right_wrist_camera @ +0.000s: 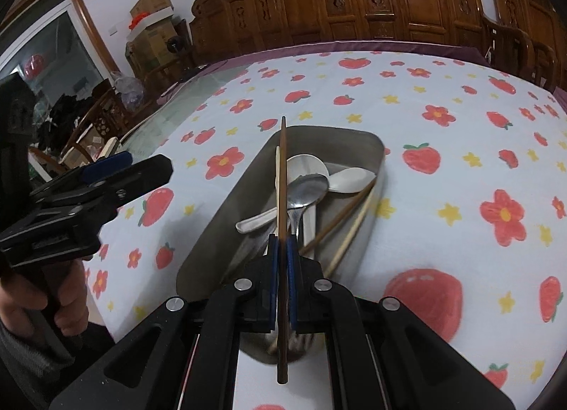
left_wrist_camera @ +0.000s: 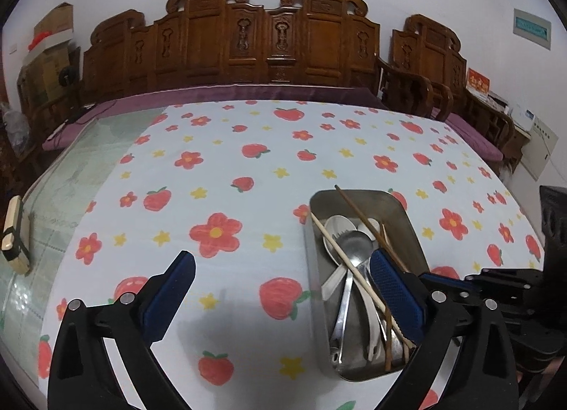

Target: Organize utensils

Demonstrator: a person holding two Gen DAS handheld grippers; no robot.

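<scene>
1. The right tongs (right_wrist_camera: pixel 282 250) are clamped on a dark brown chopstick (right_wrist_camera: pixel 282 176), which is pinched part-way along its length; a long stretch runs ahead of the pads and a shorter tail sticks out behind. With so slim a stick held by one narrow pinch, it could swivel or slide out if it brushes the tray's contents
2. The metal tray (right_wrist_camera: pixel 368 142) lies directly beneath the chopstick and holds a metal spoon (right_wrist_camera: pixel 307 190), white spoons (right_wrist_camera: pixel 349 179) and more chopsticks (right_wrist_camera: pixel 340 222) crossing each other. A dropped stick would likely land back in that tangle, or bounce off the rim onto the flowered cloth of the desk (right_wrist_camera: pixel 460 98)
3. The left tongs (left_wrist_camera: pixel 283 289) stand wide apart with nothing between them, hovering just left of the tray; their right pad overlaps the tray's near edge in the left wrist view. A careless swing could knock the tray or the pale chopstick (left_wrist_camera: pixel 340 250) resting across its rim
4. The held chopstick's long axis follows the line of the right tongs, pointing away from the person toward the tray's far end, above the spoons; I cannot tell which end is the tip
</scene>
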